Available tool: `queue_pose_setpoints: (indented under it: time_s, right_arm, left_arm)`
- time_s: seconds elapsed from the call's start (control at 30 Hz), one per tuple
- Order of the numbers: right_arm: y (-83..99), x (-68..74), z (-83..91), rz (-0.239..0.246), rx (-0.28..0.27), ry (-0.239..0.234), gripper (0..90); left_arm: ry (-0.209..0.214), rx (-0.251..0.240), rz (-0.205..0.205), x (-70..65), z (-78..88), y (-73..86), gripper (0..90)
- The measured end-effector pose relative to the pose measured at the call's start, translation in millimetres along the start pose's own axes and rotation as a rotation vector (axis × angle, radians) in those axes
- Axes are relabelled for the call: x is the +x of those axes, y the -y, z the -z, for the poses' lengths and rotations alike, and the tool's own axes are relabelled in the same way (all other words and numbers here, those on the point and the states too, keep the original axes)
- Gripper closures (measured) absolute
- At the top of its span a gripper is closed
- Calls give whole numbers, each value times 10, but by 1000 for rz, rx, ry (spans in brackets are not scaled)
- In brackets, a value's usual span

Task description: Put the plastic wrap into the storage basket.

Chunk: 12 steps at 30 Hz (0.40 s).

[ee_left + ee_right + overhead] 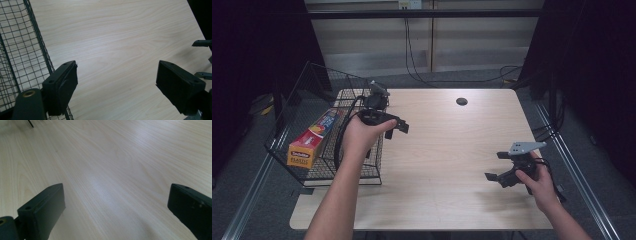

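A long orange box of plastic wrap (pixel 312 139) lies inside a black wire basket (pixel 310 172) at the table's left edge. My left gripper (pixel 398 129) hovers just right of the basket's rim, open, with nothing between its jaws. In the left gripper view the left gripper (pixel 116 85) looks down on bare wood, the basket mesh (pixel 22 52) to its left. My right gripper (pixel 497 166) rests low near the table's right front, open and empty. The right gripper view has the right gripper (pixel 116 207) over bare tabletop.
The light wooden table (pixel 447 150) has a dark round cable hole (pixel 461 101) near its far edge. Cables hang down the wall behind. Metal rails run along both sides of the table. The other gripper's jaw tips (pixel 203 58) appear at the right of the left gripper view.
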State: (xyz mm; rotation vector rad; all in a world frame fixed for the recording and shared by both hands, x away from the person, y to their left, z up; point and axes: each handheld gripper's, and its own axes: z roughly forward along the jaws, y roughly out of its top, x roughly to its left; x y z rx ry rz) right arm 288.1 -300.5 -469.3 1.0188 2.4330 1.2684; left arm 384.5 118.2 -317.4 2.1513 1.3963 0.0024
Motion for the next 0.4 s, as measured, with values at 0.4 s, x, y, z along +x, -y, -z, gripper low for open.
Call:
queue_pose_setpoints:
  time_s: [0.4]
  right_arm:
    - [18,32,-53,16,25,5,10]
  left_arm:
    - [48,-12,-52,-82,-189,157,140]
